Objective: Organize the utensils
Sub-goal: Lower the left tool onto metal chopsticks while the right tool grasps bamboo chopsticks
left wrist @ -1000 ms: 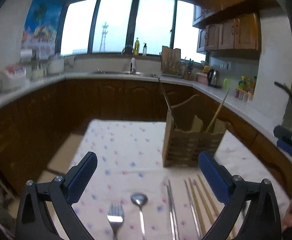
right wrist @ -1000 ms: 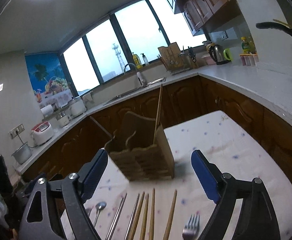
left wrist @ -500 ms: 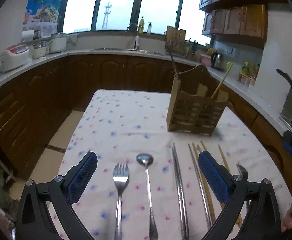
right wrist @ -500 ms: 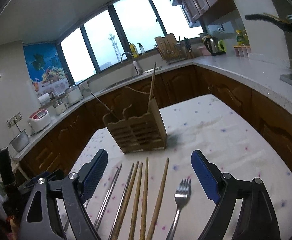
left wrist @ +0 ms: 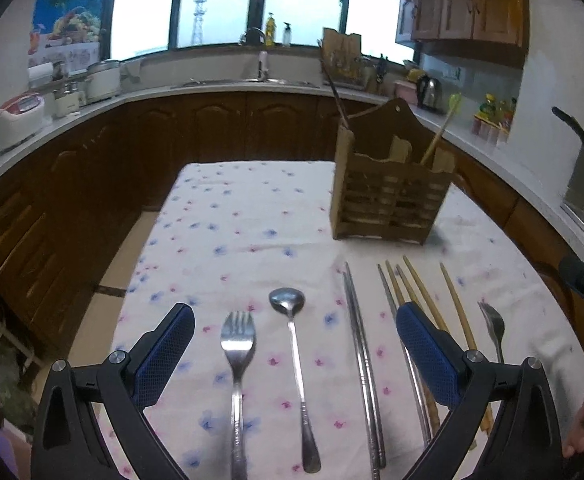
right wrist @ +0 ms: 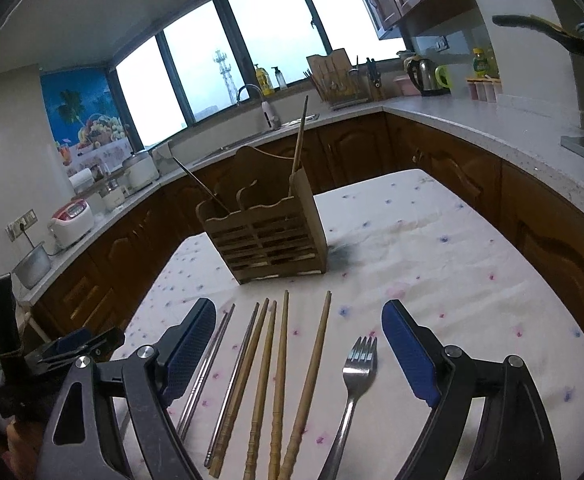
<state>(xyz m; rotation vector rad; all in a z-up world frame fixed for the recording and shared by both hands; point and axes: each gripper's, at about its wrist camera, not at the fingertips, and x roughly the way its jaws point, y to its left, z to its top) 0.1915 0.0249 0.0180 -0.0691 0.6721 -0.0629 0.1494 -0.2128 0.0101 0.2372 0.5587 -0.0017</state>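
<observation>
Daylight pours through the overexposed windows [left wrist: 228,4], blown to near white, while the cabinets below sink into murk. The table [left wrist: 252,216] is evenly, dimly lit (a soft shadow falls beside the wooden caddy [right wrist: 268,232]). Fisheye bending curves every edge; corners vignette black.

On the table [left wrist: 252,216], a utensil holder [left wrist: 388,208] stands behind a row of cutlery. From left to right lie a fork [left wrist: 236,360], a spoon [left wrist: 292,336], metal chopsticks [left wrist: 362,344], wooden chopsticks [right wrist: 280,364] and a second fork [right wrist: 356,368]. One stick [right wrist: 300,136] stands in the holder's right compartment, another [right wrist: 200,184] in its left. A counter [left wrist: 220,88] runs behind the table.
</observation>
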